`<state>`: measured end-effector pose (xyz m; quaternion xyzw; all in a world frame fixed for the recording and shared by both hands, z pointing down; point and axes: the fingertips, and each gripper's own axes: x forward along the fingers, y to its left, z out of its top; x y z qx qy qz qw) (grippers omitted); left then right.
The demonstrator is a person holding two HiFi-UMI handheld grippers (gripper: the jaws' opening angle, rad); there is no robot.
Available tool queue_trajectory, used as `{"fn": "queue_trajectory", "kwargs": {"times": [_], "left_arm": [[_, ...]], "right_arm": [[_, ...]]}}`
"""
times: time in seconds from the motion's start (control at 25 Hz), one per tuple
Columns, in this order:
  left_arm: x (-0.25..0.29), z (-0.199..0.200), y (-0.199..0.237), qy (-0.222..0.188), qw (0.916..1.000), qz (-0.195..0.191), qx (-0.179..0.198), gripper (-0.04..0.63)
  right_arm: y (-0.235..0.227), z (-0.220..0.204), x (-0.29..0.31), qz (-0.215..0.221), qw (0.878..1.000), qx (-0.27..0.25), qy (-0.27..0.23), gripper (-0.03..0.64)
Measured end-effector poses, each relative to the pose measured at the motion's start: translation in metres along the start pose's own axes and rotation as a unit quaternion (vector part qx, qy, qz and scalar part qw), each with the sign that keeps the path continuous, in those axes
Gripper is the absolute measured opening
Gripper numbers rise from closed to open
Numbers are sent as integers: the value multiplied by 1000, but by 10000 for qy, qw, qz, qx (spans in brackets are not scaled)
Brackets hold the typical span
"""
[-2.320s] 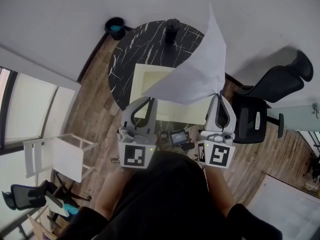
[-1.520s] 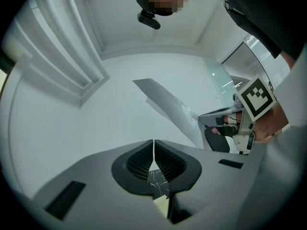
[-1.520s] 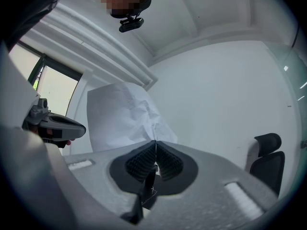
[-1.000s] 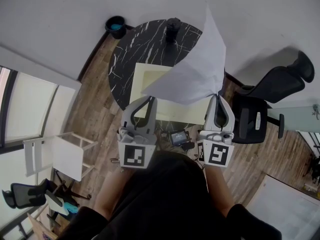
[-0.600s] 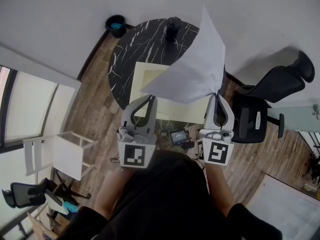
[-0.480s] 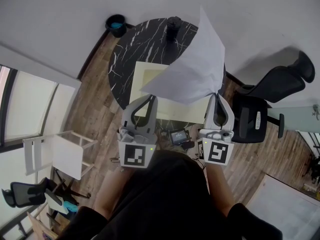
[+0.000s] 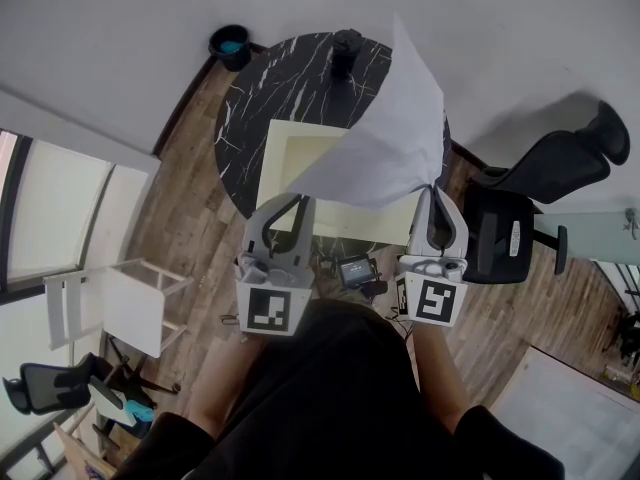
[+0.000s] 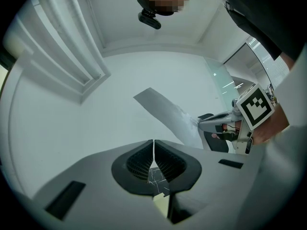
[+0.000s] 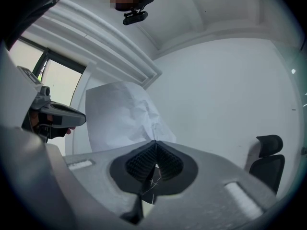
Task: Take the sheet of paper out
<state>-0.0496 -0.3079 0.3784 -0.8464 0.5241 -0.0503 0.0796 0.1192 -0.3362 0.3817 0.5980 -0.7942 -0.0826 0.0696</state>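
Observation:
A white sheet of paper [image 7: 392,138] hangs in the air over the table, creased where it is pinched at its lower right corner. My right gripper [image 7: 437,190] is shut on that corner, and the sheet [image 9: 120,114] rises from its closed jaws in the right gripper view. A cream folder [image 7: 300,158] lies flat on the black marble table [image 7: 262,78] under the sheet. My left gripper [image 7: 298,200] hovers at the folder's near edge, jaws shut with nothing between them. The left gripper view shows the sheet [image 8: 165,119] and the right gripper [image 8: 200,123] beside it.
A black cup [image 7: 345,48] stands at the table's far edge. A dark bin [image 7: 230,43] sits on the floor beyond it. A black office chair [image 7: 540,178] is to the right and a white chair [image 7: 120,308] to the left. A small device [image 7: 355,271] lies near my body.
The sheet's top corner has drifted slightly left and up in the head view. Both grippers have kept their places and stayed shut.

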Motion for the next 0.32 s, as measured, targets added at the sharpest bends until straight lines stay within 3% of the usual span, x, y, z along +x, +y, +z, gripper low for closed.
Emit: {"fn": "queue_trajectory", "kwargs": {"times": [0.32], "left_arm": [[2, -5, 2, 24, 10000, -15, -27, 8]], "right_arm": [[-2, -16, 1, -22, 9997, -187, 151, -5]]}}
